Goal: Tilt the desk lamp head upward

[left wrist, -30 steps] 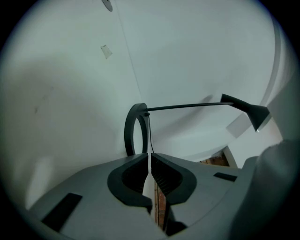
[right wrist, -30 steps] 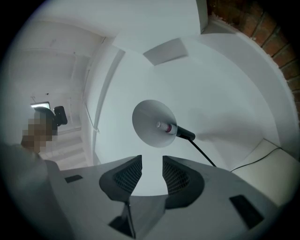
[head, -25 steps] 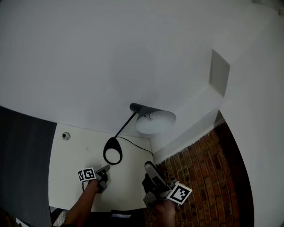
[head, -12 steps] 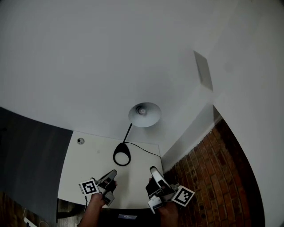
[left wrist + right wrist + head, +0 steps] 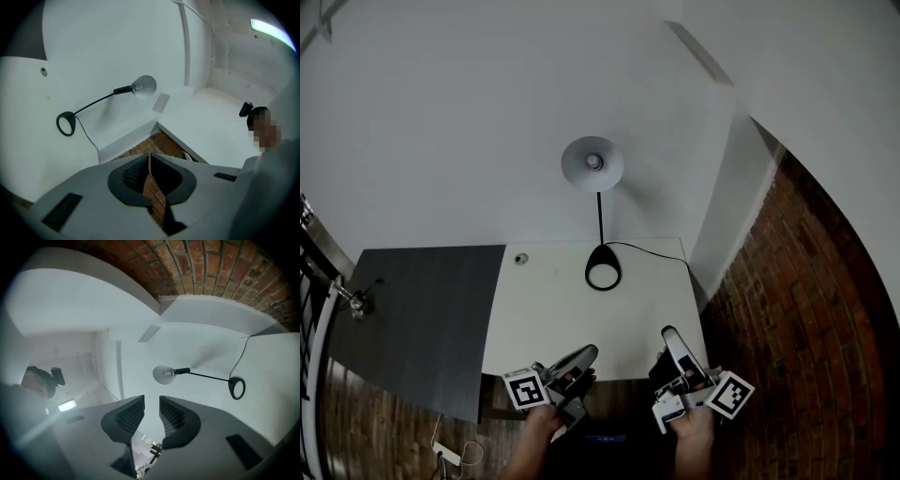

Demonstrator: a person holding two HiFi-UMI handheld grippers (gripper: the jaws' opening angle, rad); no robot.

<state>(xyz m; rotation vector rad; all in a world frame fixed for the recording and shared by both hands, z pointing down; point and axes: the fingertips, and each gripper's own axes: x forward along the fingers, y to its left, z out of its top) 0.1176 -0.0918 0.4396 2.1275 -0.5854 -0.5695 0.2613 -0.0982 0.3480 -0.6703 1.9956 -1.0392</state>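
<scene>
The desk lamp stands at the back of the white desk (image 5: 544, 319). Its round shade (image 5: 592, 163) is tipped up with the bulb showing, on a thin black stem above a black ring base (image 5: 603, 274). The left gripper view shows the shade (image 5: 144, 86) and ring base (image 5: 66, 124) far off, as does the right gripper view (shade (image 5: 163, 374), base (image 5: 237, 387)). My left gripper (image 5: 587, 353) (image 5: 149, 158) is shut and empty at the desk's near edge. My right gripper (image 5: 669, 334) (image 5: 151, 403) hovers beside it, its jaws closing with nothing between them.
A black cable (image 5: 652, 248) runs from the lamp base towards the right corner. A small round fitting (image 5: 521, 259) sits on the desk's back left. A dark grey panel (image 5: 422, 309) adjoins the desk on the left, a brick wall (image 5: 787, 309) on the right.
Both grippers have drawn back from the lamp to the desk's near edge. The head view has swung, so the lamp now stands centred and farther off. The right jaws have narrowed.
</scene>
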